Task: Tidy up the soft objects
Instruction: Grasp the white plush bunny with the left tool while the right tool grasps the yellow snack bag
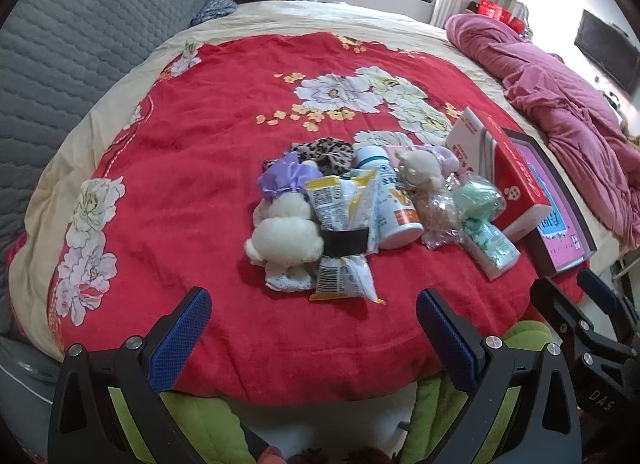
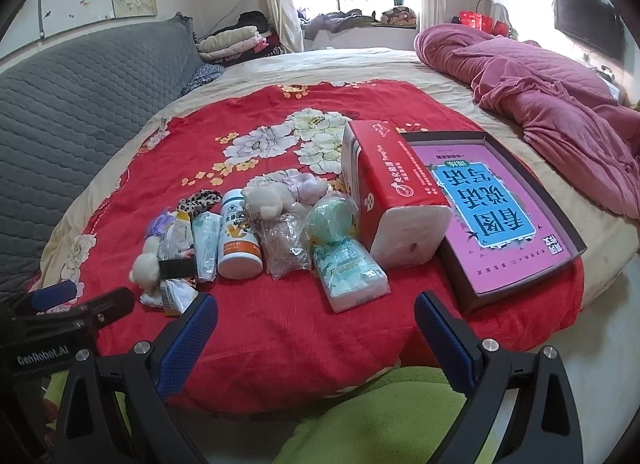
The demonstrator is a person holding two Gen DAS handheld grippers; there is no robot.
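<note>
With both tongs, left [image 1: 314, 328] and right [image 2: 316, 324], spread wide and empty, I judge the risk is snagging the snack bag [image 1: 344, 224] lying over the bear [image 1: 282, 230], dragging both. The bear lies just left of the bottle [image 1: 390, 200], its long axis running away from me, head nearest.

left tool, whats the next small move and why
Probably ease the left tool forward toward the white plush at the pile's left end. Both tools hang open and empty short of the items, the right tool included, and that plush is the nearest soft thing ahead of the left one.
</note>
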